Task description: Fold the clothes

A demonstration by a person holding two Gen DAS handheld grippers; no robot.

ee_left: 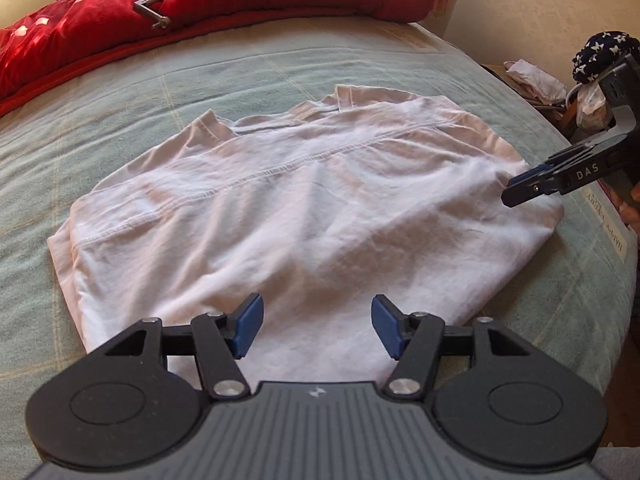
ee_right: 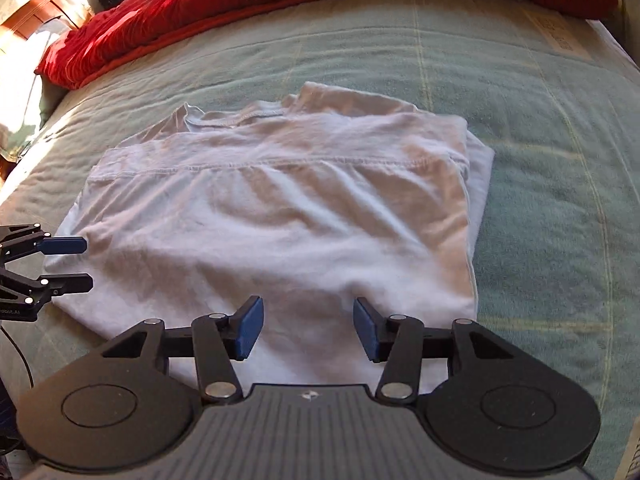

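A white shirt (ee_left: 288, 216) lies folded on a green bed (ee_left: 120, 92). It is flat, with some soft wrinkles, and a stitched seam runs across it. The collar end points to the far side of the bed. Behind it, a red blanket (ee_left: 208, 0) is bunched up along the far edge, and a small metal crank (ee_left: 151, 10) rests on top of the blanket. The left gripper (ee_left: 317, 326) is over the near edge of the shirt. Its blue pads (ee_left: 249, 326) are far apart and hold nothing. The right gripper (ee_right: 308, 326) is also over the near edge of the shirt, with its blue pads (ee_right: 250, 326) far apart and nothing between them. In the left view, the right gripper (ee_left: 520, 192) shows from the side at the right edge of the shirt, above the cloth. In the right view, the left gripper (ee_right: 78, 264) shows at the left edge of the shirt, with a gap between its two fingers. A dark cloth with white spots (ee_left: 600, 56) sits off the bed on the right.
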